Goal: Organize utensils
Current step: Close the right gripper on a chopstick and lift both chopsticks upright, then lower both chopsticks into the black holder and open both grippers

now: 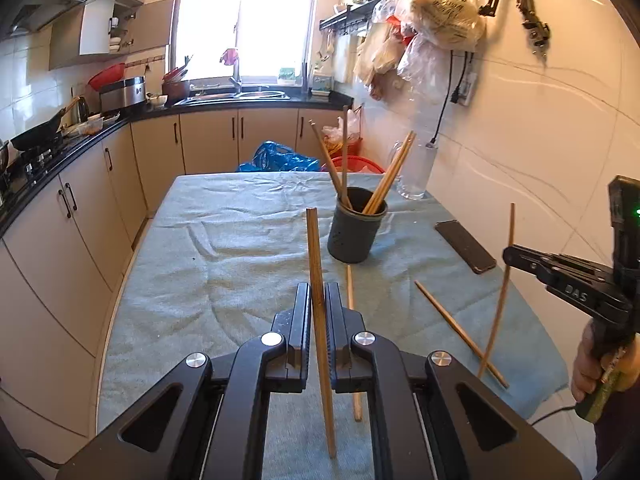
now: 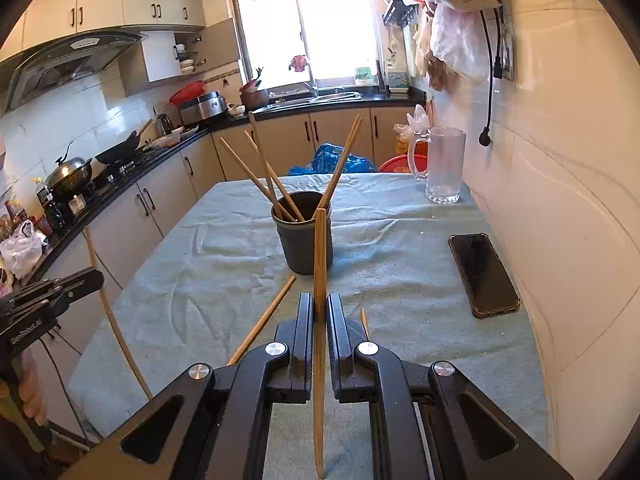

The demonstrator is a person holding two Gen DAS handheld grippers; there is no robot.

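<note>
Left wrist view: table under green cloth (image 1: 248, 240); dark holder cup (image 1: 354, 226) upright, five chopsticks fanned upward. Left gripper (image 1: 318, 304) pinching chopstick (image 1: 316, 256), long axis near vertical. Right gripper (image 2: 319, 312) clamped on second chopstick (image 2: 320, 256), likewise upright. Loose chopsticks (image 1: 460, 332) flat on cloth. Lettering "DAS" on right gripper body

Left gripper (image 1: 318, 312) was clamped on an upright chopstick (image 1: 316, 256). Right gripper (image 2: 320, 312) likewise pinched a chopstick (image 2: 320, 256), held level beside the left.

Wooden chopsticks (image 1: 320, 320) upright, dark holder (image 1: 354, 226) beyond
</note>
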